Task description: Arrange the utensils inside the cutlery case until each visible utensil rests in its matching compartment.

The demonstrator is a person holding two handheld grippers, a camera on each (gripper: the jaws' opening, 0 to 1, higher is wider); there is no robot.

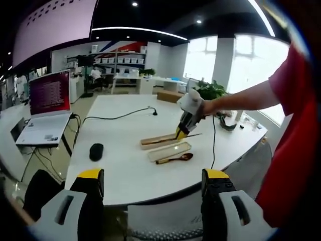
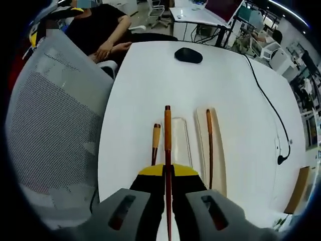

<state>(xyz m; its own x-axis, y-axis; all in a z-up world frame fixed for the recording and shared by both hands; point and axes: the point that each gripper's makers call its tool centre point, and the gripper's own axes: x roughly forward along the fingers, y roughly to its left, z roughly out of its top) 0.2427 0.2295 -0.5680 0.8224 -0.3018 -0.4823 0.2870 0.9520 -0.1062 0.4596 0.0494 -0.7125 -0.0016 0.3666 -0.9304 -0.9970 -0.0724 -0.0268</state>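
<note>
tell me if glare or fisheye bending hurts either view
Left gripper view: bright windows blow out, the white table curves, utensils look small. Right gripper view: even light, sharp chopstick in the right gripper, table edge bowed, mesh chair stretched.

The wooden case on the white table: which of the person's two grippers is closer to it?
Right. The right gripper hovers directly over the wooden case, clamping a chopstick. The left gripper is open, off the table's near edge.
</note>
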